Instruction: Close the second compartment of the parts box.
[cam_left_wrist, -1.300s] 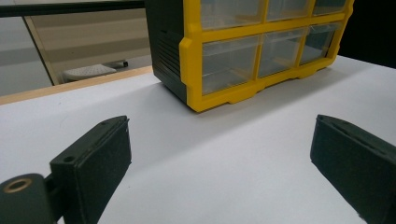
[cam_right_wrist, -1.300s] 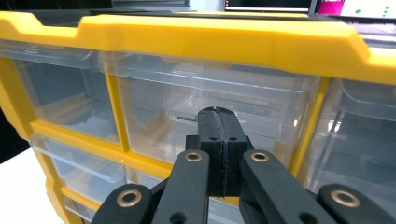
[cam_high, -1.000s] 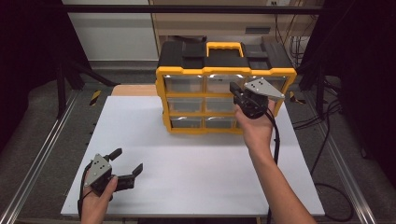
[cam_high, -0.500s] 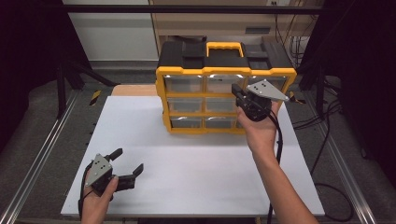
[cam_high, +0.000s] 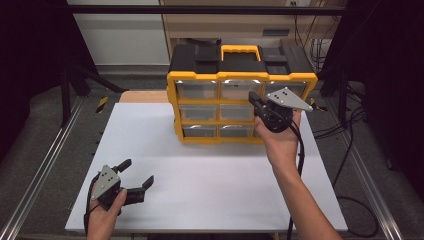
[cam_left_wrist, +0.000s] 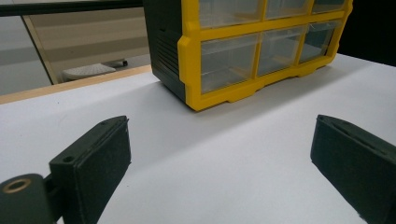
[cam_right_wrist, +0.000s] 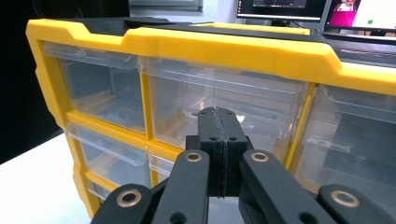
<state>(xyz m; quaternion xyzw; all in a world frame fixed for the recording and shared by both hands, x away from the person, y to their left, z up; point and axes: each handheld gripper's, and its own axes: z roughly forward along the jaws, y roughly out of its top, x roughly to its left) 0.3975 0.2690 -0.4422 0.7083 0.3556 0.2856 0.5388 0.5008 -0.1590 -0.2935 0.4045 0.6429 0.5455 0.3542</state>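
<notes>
A yellow and black drawer cabinet (cam_high: 240, 80) with clear plastic drawers stands at the back of the white table (cam_high: 215, 190). My right gripper (cam_high: 253, 96) is held up against its front, jaws shut with nothing between them. In the right gripper view the shut tips (cam_right_wrist: 218, 115) sit just before the middle drawer (cam_right_wrist: 224, 100) of the top row; contact cannot be told. My left gripper (cam_high: 136, 172) rests low near the table's front left corner, open and empty. Its pads (cam_left_wrist: 100, 158) frame bare table, with the cabinet (cam_left_wrist: 261, 51) farther off.
Metal rails (cam_high: 42, 170) run along both sides of the table, and cables (cam_high: 345, 130) lie on the floor to the right. A wooden board edge (cam_high: 142, 96) shows behind the table's back left. Wide bare table lies between the two grippers.
The right gripper has drifted slightly to the right in front of the cabinet's top row. The left gripper has kept still and open.
</notes>
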